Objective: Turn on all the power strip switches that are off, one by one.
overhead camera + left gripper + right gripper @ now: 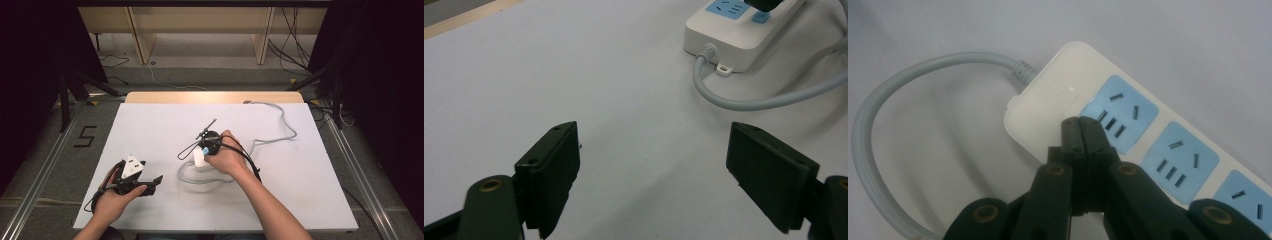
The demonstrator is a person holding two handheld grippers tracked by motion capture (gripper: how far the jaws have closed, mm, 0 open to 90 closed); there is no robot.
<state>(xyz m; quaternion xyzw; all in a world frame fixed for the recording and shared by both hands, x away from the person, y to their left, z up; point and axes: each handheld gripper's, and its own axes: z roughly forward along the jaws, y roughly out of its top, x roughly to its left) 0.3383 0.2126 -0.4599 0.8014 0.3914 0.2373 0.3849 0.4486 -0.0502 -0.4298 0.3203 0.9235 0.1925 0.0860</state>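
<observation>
A white power strip (1048, 115) with blue sockets (1120, 112) lies near the middle of the white table (150, 130). In the high view its end (200, 159) pokes out beside the person's right hand. My right gripper (1082, 125) is shut with nothing between its jaws. Its tips rest at the strip's cable end, beside the first socket. My left gripper (654, 165) is open wide above bare table, to the left of the strip (734, 47) and apart from it. The high view has it (156, 181) at the front left, in the left hand.
The strip's grey cable (280, 135) loops near the hand, then runs off the table's back edge. A thin black cable (192, 145) trails from the right gripper. Beyond the table are wooden legs (142, 40), floor cables and a "5" mark (86, 136).
</observation>
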